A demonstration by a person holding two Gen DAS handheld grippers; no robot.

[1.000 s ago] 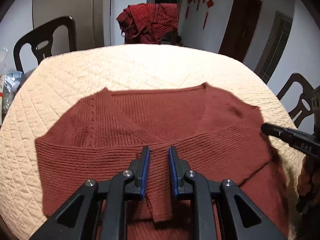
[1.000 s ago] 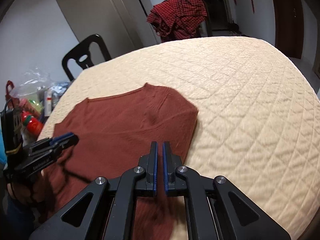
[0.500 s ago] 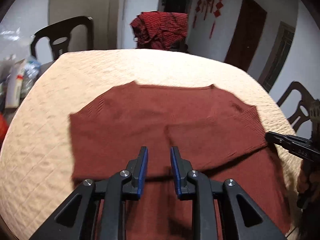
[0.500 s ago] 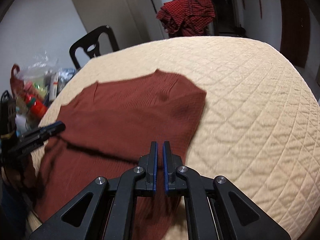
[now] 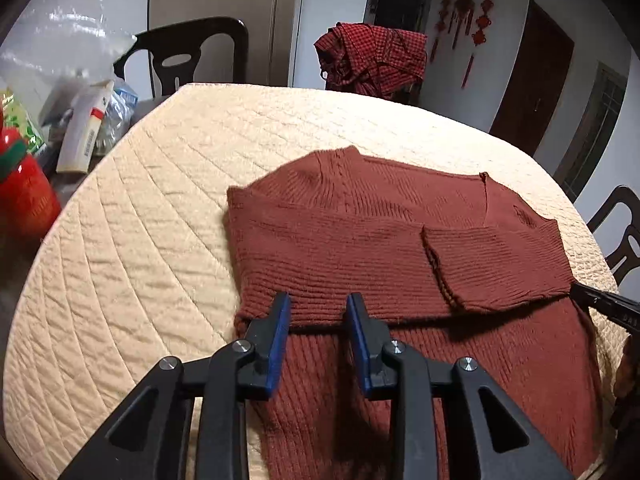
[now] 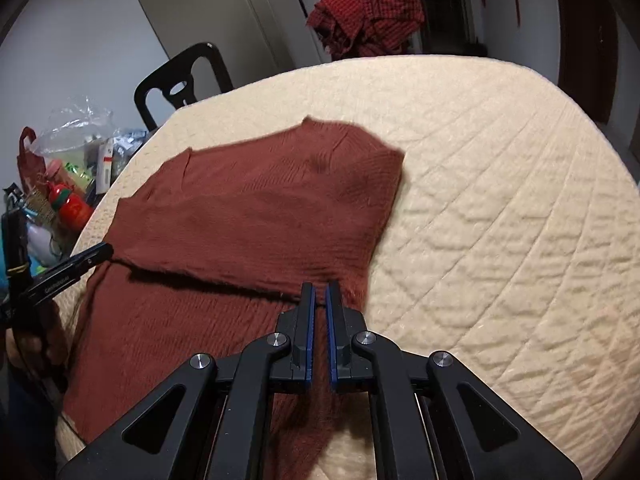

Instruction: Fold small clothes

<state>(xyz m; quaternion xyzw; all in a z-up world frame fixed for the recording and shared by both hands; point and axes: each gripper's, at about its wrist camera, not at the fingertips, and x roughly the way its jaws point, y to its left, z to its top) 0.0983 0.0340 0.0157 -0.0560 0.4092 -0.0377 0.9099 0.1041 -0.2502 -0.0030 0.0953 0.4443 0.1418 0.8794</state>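
While the left gripper [image 5: 318,312] hovers over the rust-red ribbed knit sweater [image 5: 360,240], its jaws, just opening, stand narrowly apart and empty; the right gripper [image 6: 320,296] is pinched shut at the sweater's folded edge. Both sleeves lie folded across its chest on the cream quilted surface [image 5: 140,220].

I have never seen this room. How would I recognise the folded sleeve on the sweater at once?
Look at the round table under the cream quilted cover; a rust-brown knitted sweater lies flat on it. On its chest, below the V-neck, a ribbed sleeve lies folded across the body. Its ribs cross those around them, and its open cuff edge sits mid-chest, unlike the flat body knit.
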